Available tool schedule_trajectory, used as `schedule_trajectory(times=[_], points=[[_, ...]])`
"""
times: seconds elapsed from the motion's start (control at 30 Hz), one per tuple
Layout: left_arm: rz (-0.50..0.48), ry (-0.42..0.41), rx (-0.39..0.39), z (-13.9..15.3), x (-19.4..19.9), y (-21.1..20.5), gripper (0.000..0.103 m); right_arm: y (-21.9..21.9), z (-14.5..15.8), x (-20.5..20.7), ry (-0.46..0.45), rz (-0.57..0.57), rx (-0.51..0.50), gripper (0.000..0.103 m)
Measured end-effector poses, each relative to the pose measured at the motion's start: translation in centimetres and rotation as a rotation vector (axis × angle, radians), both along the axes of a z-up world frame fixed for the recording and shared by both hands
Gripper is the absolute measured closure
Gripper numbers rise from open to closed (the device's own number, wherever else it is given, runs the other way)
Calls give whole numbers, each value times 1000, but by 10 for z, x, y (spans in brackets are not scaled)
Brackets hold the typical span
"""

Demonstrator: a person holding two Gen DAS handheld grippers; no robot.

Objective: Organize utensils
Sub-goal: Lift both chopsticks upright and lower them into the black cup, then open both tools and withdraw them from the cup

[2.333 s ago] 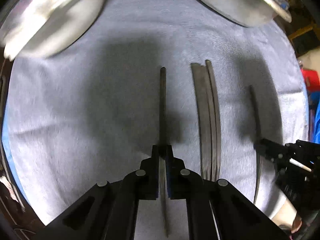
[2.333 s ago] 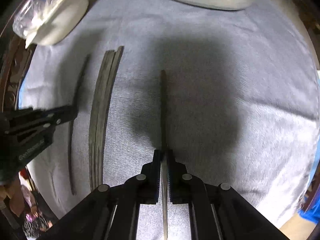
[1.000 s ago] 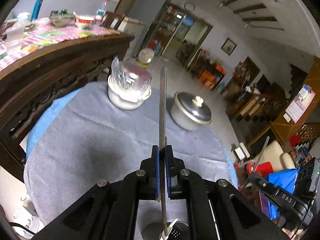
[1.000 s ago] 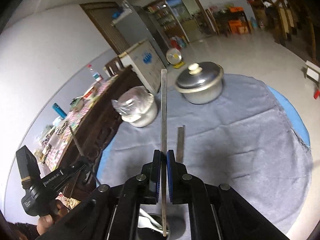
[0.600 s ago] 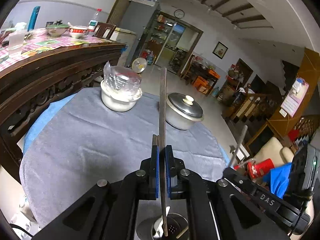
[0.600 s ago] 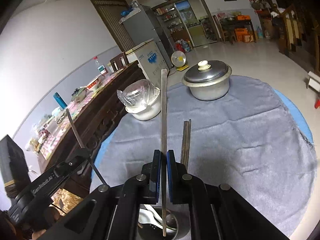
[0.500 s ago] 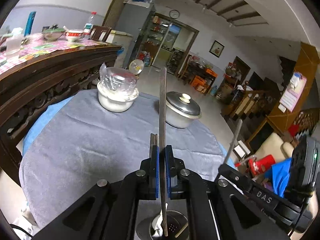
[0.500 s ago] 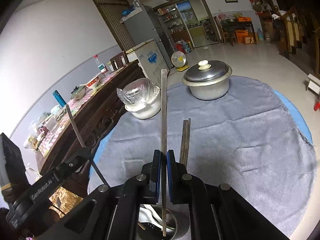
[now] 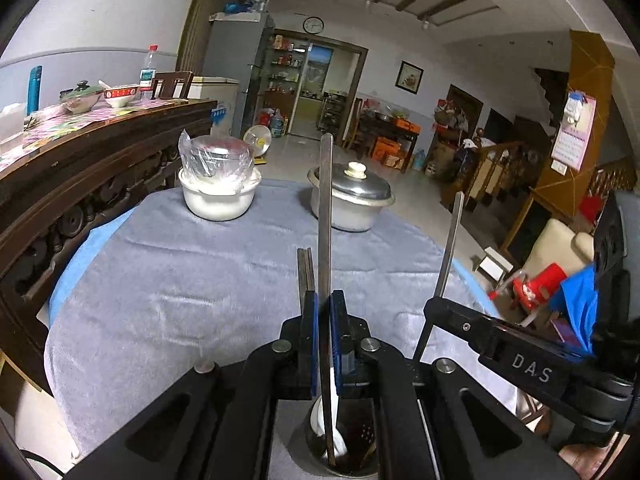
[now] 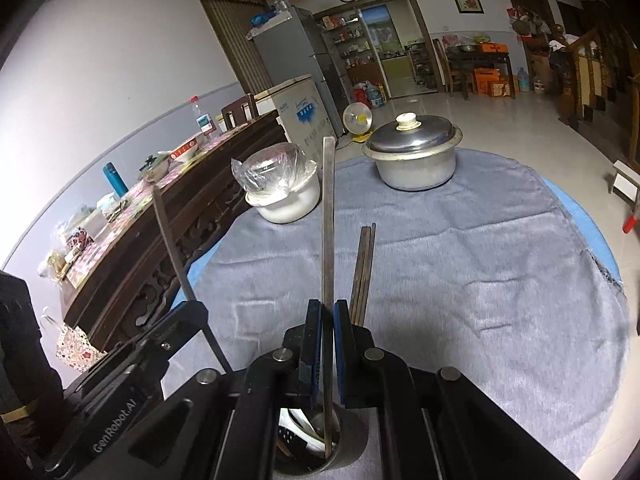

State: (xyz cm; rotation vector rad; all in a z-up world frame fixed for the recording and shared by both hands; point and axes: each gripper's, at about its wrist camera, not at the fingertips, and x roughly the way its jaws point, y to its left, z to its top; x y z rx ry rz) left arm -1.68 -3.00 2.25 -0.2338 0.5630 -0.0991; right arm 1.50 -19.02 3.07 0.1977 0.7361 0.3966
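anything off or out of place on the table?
Two chopsticks lie loose on the grey cloth, outside the utensil cup. The cloth's right edge looks frayed. Nothing spilled.

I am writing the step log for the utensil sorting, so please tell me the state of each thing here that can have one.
Left gripper: shut on a chopstick, upright, lower end in the holder.
Right gripper: shut on another chopstick, upright, lower end in the holder.
Utensil holder: open-topped, partly filled.
Chopstick pair: flat on the cloth.
Metal pot: lid on.
White bowl: covered with plastic.
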Motion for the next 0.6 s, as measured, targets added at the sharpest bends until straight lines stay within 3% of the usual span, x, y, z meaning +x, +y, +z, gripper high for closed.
schedule_trajectory(times=[0.6], points=[[-49,37,33,-19,-20,-10,97,6,-18,-29,11,40,-50,96]])
